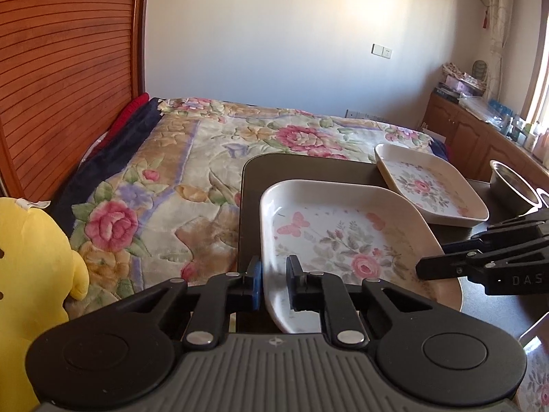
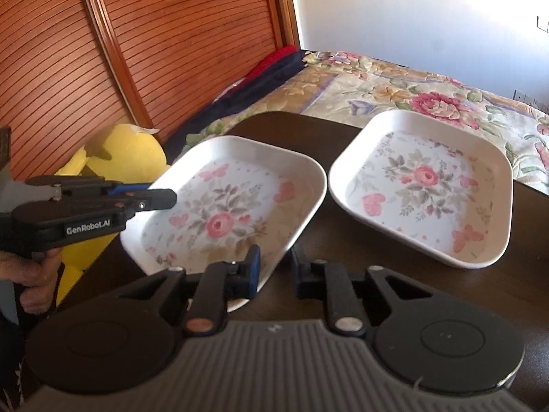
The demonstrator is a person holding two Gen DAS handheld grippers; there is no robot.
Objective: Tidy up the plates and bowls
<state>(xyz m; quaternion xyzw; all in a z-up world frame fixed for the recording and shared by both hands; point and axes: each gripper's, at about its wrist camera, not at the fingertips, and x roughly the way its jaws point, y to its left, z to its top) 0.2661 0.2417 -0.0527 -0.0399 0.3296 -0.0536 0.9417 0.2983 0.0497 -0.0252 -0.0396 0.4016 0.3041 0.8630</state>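
Both grippers' jaws pinch the near plate [image 2: 223,213], rim partly hiding the right jaws

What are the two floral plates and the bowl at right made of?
Near plate and far plate: likely melamine or glazed ceramic. Smooth white rims with a soft sheen and a printed rose pattern; the look can't settle which. Bowl: metal, probably stainless steel, with a grey reflective wall and bright rim.
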